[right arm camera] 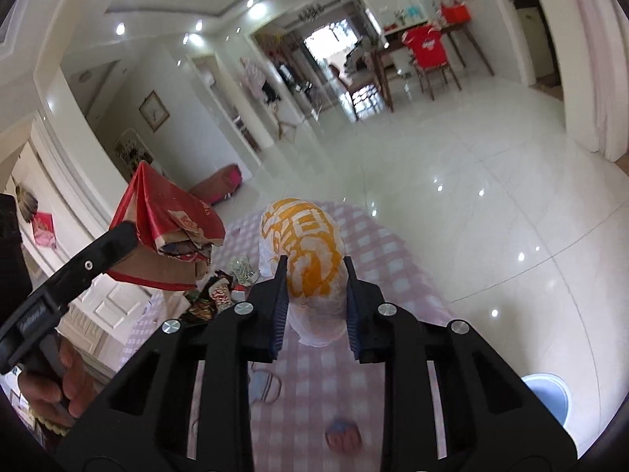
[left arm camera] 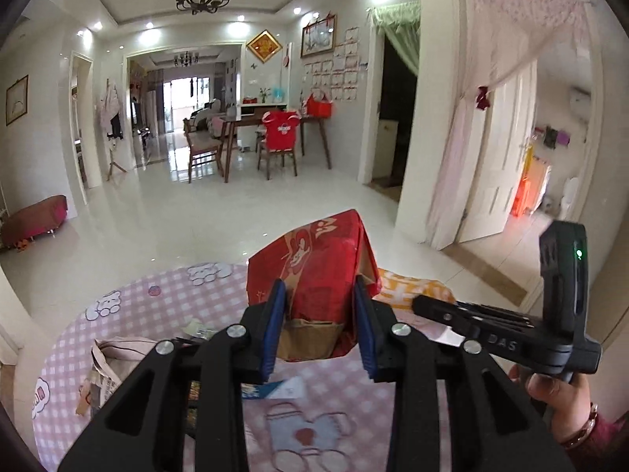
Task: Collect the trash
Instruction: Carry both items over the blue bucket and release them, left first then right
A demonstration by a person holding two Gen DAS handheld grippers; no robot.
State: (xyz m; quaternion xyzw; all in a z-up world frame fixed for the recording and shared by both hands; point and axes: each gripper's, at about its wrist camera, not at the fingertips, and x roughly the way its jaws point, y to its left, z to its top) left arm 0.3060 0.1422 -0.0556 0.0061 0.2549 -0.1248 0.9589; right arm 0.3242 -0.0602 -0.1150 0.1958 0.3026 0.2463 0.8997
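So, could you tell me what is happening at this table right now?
A person is clearing trash off a table with a pink checked cloth, with a handheld gripper in each hand. The left gripper has its jaws closed on a crumpled red paper bag, held up off the table. The right gripper has its jaws against a white and orange plastic bag. Small wrappers lie on the cloth.

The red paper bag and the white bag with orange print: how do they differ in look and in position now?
1. The red paper bag is stiff, creased paper with a brown inside; the white bag with orange print is soft, rounded plastic.
2. The red bag hangs lifted above the checked tablecloth; the white bag seems still low over it.
3. The left gripper holds the red bag, the right gripper the white one.

Both are clamped between fingers.
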